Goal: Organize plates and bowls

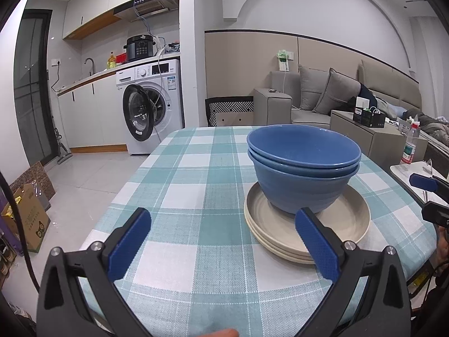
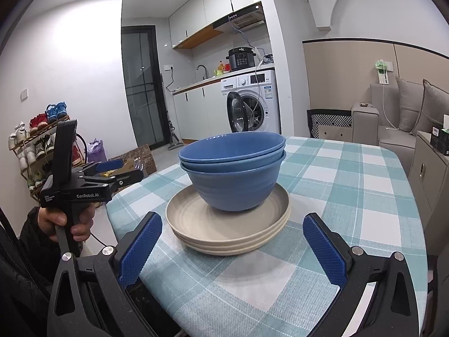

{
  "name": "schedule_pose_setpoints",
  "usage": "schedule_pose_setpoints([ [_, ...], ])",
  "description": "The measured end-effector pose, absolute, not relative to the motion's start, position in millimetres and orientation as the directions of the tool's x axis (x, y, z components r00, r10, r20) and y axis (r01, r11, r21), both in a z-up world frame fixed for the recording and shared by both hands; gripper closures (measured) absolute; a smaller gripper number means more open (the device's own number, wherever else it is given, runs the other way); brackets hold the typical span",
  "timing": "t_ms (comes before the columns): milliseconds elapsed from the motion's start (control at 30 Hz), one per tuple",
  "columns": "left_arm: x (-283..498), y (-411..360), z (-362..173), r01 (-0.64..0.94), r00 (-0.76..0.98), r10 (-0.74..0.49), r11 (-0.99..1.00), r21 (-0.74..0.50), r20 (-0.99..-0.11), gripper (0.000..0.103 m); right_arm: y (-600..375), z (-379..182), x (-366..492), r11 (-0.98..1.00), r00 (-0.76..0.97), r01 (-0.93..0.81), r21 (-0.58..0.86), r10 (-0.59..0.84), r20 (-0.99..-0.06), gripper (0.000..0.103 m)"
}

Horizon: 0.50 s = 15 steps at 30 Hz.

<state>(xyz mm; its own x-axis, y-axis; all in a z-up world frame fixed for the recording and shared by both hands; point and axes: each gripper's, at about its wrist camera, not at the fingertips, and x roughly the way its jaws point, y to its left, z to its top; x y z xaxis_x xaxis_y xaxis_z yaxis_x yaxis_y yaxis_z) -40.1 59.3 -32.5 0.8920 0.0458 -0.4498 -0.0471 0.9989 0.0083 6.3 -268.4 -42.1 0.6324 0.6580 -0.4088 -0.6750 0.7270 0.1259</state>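
Note:
Two nested blue bowls (image 1: 303, 165) (image 2: 234, 168) stand on a stack of three beige plates (image 1: 348, 224) (image 2: 196, 224), on a table with a teal checked cloth (image 1: 196, 191) (image 2: 336, 185). My left gripper (image 1: 221, 241) is open and empty, just near-left of the stack; its right finger overlaps the plates' near rim in the view. My right gripper (image 2: 233, 245) is open and empty, in front of the plates. In the right wrist view the left gripper (image 2: 118, 171) is held by a hand (image 2: 70, 224) at the table's left edge.
The right gripper's fingertip (image 1: 423, 182) shows at the right edge of the left wrist view. A washing machine (image 1: 151, 104) with its door open, a kitchen counter, a sofa (image 1: 322, 98), a side cabinet (image 1: 373, 132), a shoe rack (image 2: 31, 146) and cardboard boxes (image 1: 28, 219) surround the table.

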Motion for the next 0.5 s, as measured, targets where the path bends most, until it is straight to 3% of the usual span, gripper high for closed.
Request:
schedule_pose_setpoints([
  [500,-44.0,49.6,-34.3,-0.005,0.894,0.012,1.000,0.016,-0.448,0.000,-273.3,-44.0,-1.8,0.726,0.636,-0.676,0.121,0.659,-0.402,0.001],
])
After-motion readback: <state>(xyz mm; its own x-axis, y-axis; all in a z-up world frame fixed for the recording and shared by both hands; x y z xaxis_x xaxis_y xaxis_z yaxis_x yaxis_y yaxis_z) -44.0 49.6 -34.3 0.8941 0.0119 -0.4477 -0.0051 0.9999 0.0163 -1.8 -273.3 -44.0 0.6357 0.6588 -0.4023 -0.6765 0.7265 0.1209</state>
